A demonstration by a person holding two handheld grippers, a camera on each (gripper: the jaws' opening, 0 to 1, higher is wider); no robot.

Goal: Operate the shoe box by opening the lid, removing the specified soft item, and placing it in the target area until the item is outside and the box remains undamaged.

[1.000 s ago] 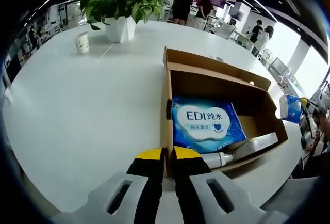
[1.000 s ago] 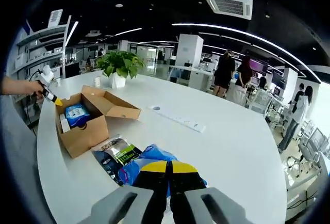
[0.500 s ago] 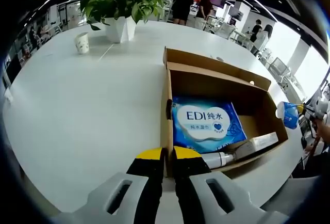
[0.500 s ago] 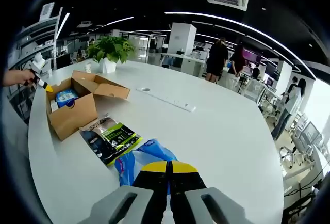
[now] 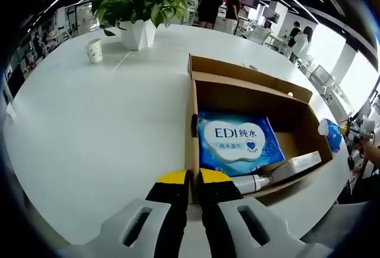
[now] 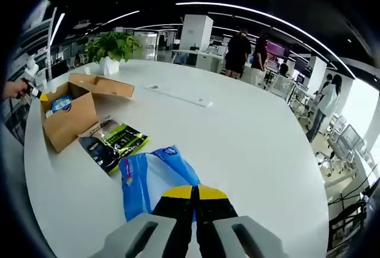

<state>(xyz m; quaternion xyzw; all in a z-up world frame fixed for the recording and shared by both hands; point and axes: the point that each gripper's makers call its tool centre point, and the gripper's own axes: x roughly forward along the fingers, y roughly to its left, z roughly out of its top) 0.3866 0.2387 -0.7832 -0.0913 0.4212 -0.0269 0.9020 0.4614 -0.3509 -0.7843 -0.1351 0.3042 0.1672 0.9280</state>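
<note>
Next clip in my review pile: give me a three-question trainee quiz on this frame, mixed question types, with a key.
1. True or false: the shoe box has its lid open.
2. Multiple choice: what lies flat inside the box in the left gripper view? A) a blue wet-wipes pack B) a shoe C) a mug
3. Short answer: in the right gripper view, what does the right gripper pinch?

Key:
1. True.
2. A.
3. The blue soft pack, lying on the white table beside a green-and-black packet, outside the box.

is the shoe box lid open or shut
Open: the shoe box lid is folded back, exposing the blue wipes pack inside.
</note>
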